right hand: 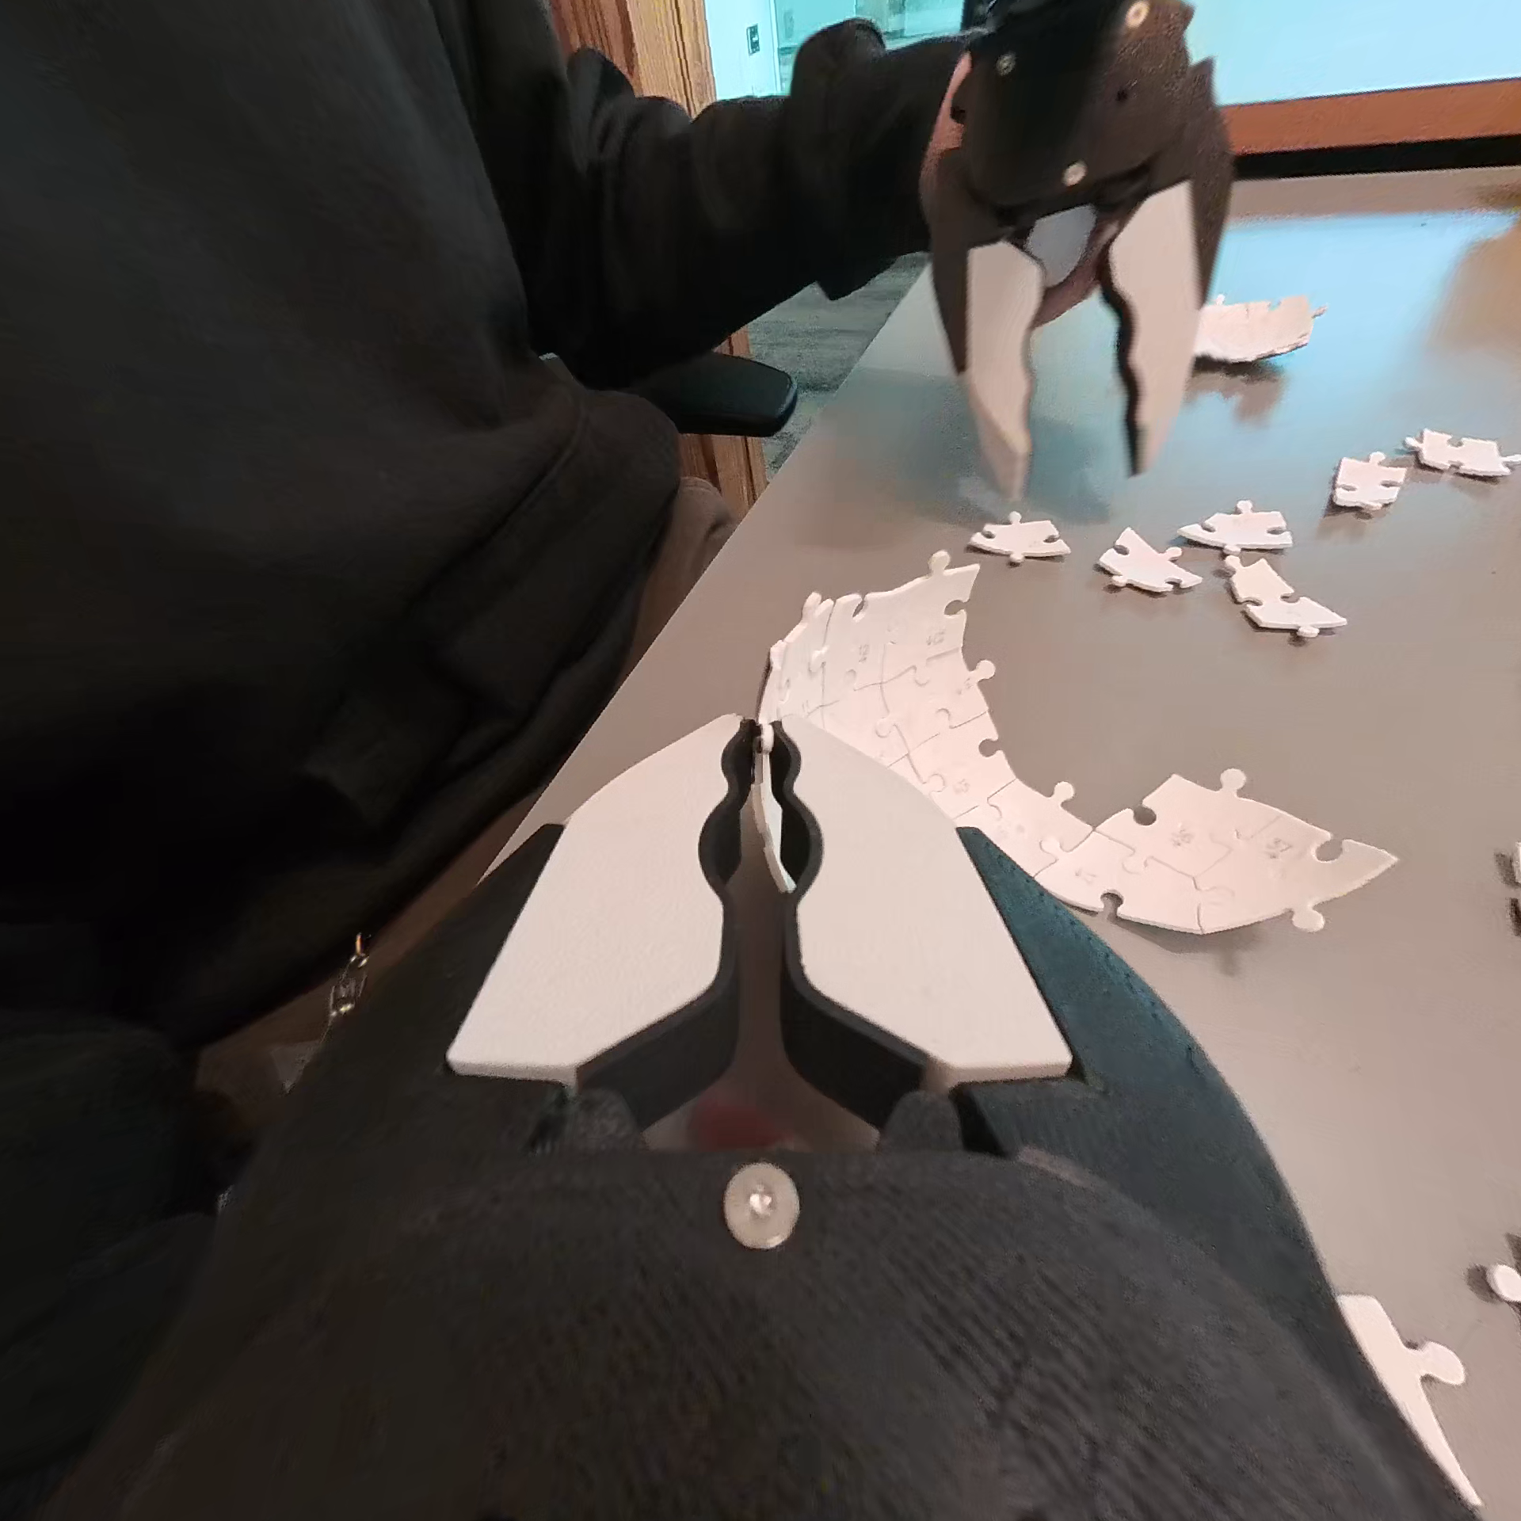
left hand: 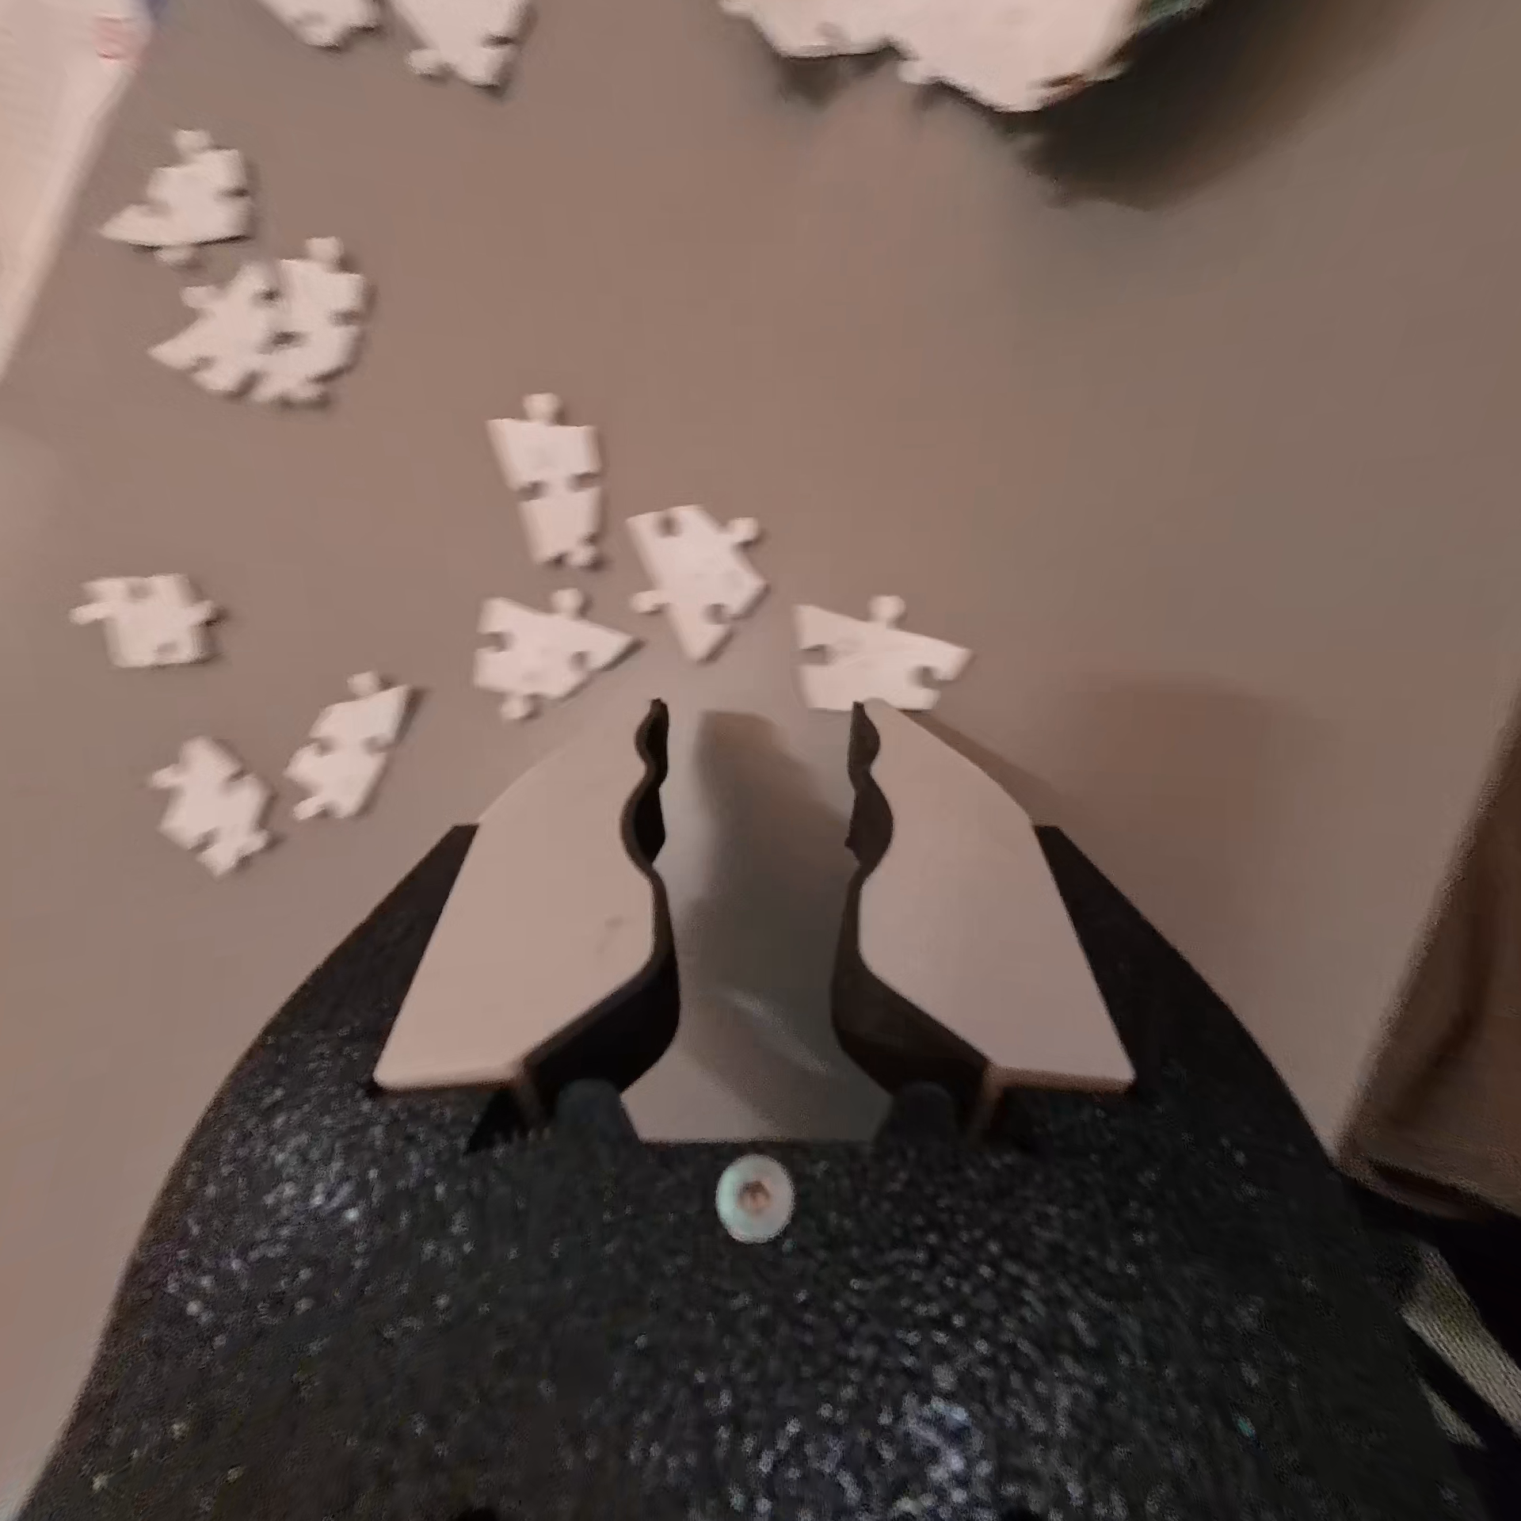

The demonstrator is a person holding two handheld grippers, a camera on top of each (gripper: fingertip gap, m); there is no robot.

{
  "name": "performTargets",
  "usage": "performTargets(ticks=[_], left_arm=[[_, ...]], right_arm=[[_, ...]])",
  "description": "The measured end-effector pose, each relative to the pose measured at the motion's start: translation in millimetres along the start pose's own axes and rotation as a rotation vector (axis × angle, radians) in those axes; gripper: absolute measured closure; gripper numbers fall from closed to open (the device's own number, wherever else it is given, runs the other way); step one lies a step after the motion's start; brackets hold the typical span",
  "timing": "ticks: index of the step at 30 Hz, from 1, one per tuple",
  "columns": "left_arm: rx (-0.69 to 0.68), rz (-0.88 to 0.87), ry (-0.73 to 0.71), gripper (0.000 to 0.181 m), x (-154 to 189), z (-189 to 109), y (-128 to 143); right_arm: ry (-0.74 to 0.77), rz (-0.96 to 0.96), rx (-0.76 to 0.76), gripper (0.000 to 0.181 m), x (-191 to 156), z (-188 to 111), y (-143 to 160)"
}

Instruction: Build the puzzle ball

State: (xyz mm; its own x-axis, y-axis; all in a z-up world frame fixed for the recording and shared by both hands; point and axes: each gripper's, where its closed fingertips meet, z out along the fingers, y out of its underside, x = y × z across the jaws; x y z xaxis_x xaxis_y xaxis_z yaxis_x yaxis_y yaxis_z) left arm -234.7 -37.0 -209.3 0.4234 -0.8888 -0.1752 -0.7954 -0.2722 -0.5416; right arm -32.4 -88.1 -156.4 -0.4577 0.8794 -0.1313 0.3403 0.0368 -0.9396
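My right gripper (right hand: 761, 732) is shut on the near edge of a curved, joined band of white puzzle pieces (right hand: 946, 724), which arcs over the grey table (right hand: 1152, 1029). My left gripper (left hand: 759, 712) is open and empty, hovering just above the table. A loose white piece (left hand: 876, 658) lies just beyond its right fingertip. In the right wrist view the left gripper (right hand: 1078, 469) points down over a loose piece (right hand: 1019, 537). Several more loose pieces (left hand: 551, 481) lie scattered to the left. Another joined section (left hand: 930, 41) is blurred at the top edge.
A person in black clothing (right hand: 288, 494) sits along the table's left edge, beside a chair armrest (right hand: 724, 399). A second curved section (right hand: 1251, 325) lies at the back. More loose pieces (right hand: 1399, 1391) lie near the right gripper's body.
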Motion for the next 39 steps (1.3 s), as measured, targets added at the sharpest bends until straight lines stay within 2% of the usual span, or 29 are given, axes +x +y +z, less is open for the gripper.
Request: performTargets(ticks=[2,5,8,12,17,20,23,26,30,32,35,39], left_arm=[[-0.004,-0.045,-0.100,0.141,-25,-1,2],[-0.007,-0.074,-0.107,0.141,-40,-1,1],[-0.021,-0.021,-0.050,0.139,-43,6,-1],[-0.117,0.087,0.021,0.136,-47,17,0],[-0.187,-0.007,0.135,0.140,-55,30,2],[-0.201,-0.082,0.165,0.148,-52,32,4],[-0.219,-0.191,0.105,0.153,-47,28,8],[-0.199,-0.307,0.071,0.146,-30,22,11],[-0.159,-0.350,0.090,0.139,-3,15,10],[-0.144,-0.321,0.072,0.143,-1,11,11],[-0.089,-0.250,-0.026,0.147,-19,3,7],[-0.051,-0.043,-0.013,0.148,-26,0,-8]], right_arm=[[-0.009,0.000,-0.004,0.178,-1,-1,0],[-0.023,0.004,0.002,0.178,0,-2,0],[-0.040,0.013,0.010,0.177,0,-2,1],[-0.061,0.020,0.000,0.176,-2,-1,4],[-0.069,0.027,0.007,0.176,-1,-2,3],[-0.071,0.025,0.003,0.176,-2,-2,4],[-0.069,0.024,0.008,0.177,-2,-3,3],[-0.071,0.023,0.011,0.177,-3,-3,3],[-0.076,0.024,0.016,0.177,-3,-4,2],[-0.077,0.021,0.022,0.177,-4,-5,2],[-0.077,0.020,0.022,0.177,-4,-5,2],[-0.075,0.020,0.021,0.177,-4,-5,2]])
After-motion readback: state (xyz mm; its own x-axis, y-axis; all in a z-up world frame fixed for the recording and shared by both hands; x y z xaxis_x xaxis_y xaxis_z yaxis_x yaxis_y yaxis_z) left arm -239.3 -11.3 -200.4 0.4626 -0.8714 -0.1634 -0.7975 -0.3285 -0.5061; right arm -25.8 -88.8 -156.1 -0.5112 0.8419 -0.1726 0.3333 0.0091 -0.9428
